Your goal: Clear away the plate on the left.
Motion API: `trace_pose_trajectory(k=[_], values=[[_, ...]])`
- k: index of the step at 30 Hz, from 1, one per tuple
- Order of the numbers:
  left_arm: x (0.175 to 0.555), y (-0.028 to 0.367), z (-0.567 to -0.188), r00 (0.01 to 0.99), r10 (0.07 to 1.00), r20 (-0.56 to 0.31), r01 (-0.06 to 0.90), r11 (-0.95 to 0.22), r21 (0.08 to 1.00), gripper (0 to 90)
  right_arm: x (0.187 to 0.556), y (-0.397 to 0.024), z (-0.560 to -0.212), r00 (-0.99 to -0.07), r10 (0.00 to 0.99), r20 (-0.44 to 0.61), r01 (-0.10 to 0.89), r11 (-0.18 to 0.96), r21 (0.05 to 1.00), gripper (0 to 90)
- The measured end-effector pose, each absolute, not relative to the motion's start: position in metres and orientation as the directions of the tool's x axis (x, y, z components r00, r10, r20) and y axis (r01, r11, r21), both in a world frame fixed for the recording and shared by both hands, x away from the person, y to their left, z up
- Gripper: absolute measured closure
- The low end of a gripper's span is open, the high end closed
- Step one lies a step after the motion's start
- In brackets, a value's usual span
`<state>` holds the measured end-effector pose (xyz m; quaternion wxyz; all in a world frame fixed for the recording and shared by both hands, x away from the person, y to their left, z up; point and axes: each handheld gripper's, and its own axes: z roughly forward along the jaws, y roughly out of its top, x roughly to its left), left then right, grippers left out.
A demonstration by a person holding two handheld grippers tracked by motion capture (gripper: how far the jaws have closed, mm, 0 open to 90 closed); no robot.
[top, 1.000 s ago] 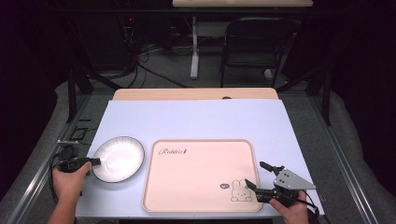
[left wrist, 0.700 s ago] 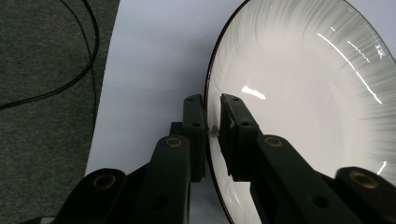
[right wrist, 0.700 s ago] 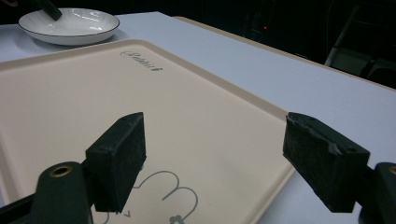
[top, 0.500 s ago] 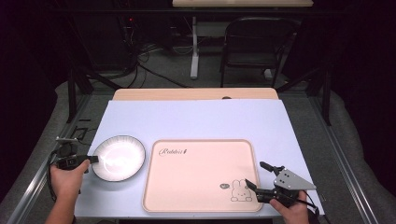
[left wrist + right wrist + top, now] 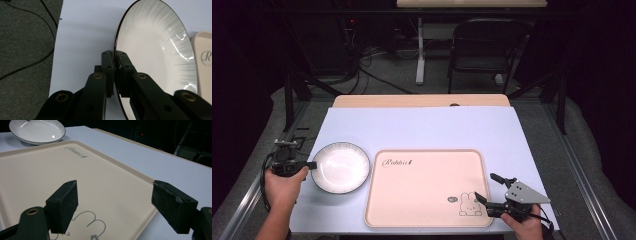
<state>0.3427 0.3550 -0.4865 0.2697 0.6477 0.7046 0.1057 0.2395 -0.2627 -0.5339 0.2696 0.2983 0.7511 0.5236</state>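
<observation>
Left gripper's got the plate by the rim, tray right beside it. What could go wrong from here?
1. The left gripper is shut on a thin edge of the plate; the glossy rim may slip or pivot if lifted.
2. The plate nearly meets the raised border of the tray; sliding it sideways could catch that border.
3. The right gripper hangs open over the tray's corner and could bump it.

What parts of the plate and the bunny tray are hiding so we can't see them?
- Plate: in the left gripper view its near rim is hidden behind the left gripper fingers.
- Tray: in the right gripper view the bunny drawing is cut off by the bottom edge and by a finger.
- Tray lettering: too small to read surely in the high view.
</observation>
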Motion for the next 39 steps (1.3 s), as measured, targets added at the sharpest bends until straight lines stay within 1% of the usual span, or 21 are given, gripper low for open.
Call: trace_pose_trajectory(k=[2, 4, 9, 12, 18, 25, 32, 33, 39], values=[[0.343, 0.353, -0.485, -0.011, 0.973, -0.231, 0.857, 0.129, 0.499, 86.3, 0.239, -0.263, -0.534, -0.677, 0.73, -0.092, 0.166, 0.273, 0.948, 20.8], [0.344, 0.348, -0.48, 0.004, 0.98, -0.2, 0.856, 0.1, 0.508, 86.3, 0.239, -0.263, -0.534, -0.677, 0.73, -0.092, 0.166, 0.274, 0.947, 20.8], [0.346, 0.344, -0.477, 0.019, 0.984, -0.178, 0.856, 0.076, 0.511, 86.5, 0.239, -0.263, -0.534, -0.678, 0.73, -0.091, 0.166, 0.272, 0.948, 20.7], [0.348, 0.34, -0.472, 0.036, 0.988, -0.149, 0.856, 0.047, 0.515, 86.7, 0.239, -0.263, -0.534, -0.678, 0.729, -0.092, 0.166, 0.274, 0.947, 20.8], [0.353, 0.336, -0.467, 0.053, 0.991, -0.124, 0.86, 0.018, 0.511, 86.8, 0.239, -0.263, -0.534, -0.678, 0.729, -0.091, 0.166, 0.273, 0.948, 20.8], [0.355, 0.338, -0.458, 0.07, 0.989, -0.132, 0.856, 0.009, 0.518, 86.3, 0.239, -0.263, -0.534, -0.677, 0.73, -0.091, 0.166, 0.272, 0.948, 20.8], [0.357, 0.341, -0.452, 0.074, 0.992, -0.102, 0.861, -0.012, 0.509, 86.3, 0.239, -0.263, -0.534, -0.678, 0.73, -0.09, 0.166, 0.271, 0.948, 20.8], [0.357, 0.34, -0.45, 0.078, 0.993, -0.083, 0.86, -0.025, 0.509, 86.3, 0.24, -0.263, -0.534, -0.678, 0.73, -0.09, 0.167, 0.272, 0.948, 20.7], [0.359, 0.338, -0.441, 0.089, 0.995, -0.052, 0.856, -0.05, 0.515, 86.2, 0.24, -0.263, -0.534, -0.677, 0.73, -0.09, 0.167, 0.272, 0.948, 20.8]])
